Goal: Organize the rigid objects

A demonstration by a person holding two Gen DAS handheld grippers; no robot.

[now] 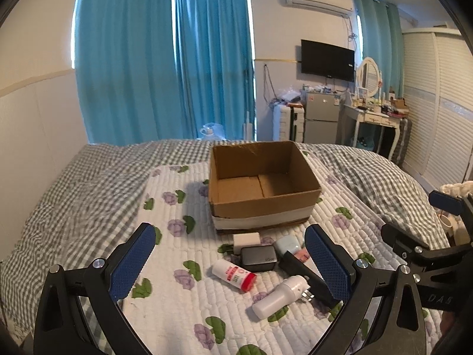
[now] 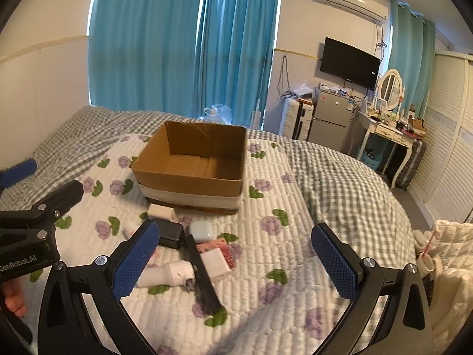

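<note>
An open cardboard box [image 1: 260, 189] [image 2: 192, 171] sits empty on the quilted floral mat. In front of it lies a cluster of small items: a white bottle with a red cap [image 1: 233, 275], a black power bank [image 1: 257, 258] [image 2: 169, 232], a white charger [image 1: 246, 239] [image 2: 161, 211], a pale blue earbud case [image 1: 285, 244] [image 2: 201, 230], a long black bar [image 1: 304, 275] [image 2: 202, 278], a white cylinder device [image 1: 278, 295] [image 2: 165, 273] and a white block [image 2: 217, 263]. My left gripper [image 1: 230, 266] hovers open over the cluster. My right gripper [image 2: 236, 260] is open and empty, right of the cluster.
The mat [image 1: 177, 310] lies on a grey checked bedspread [image 2: 340, 177]. Blue curtains, a wall TV, a small fridge and a dressing table [image 2: 390, 136] stand beyond the bed. A white jacket [image 2: 449, 254] lies at the right bed edge.
</note>
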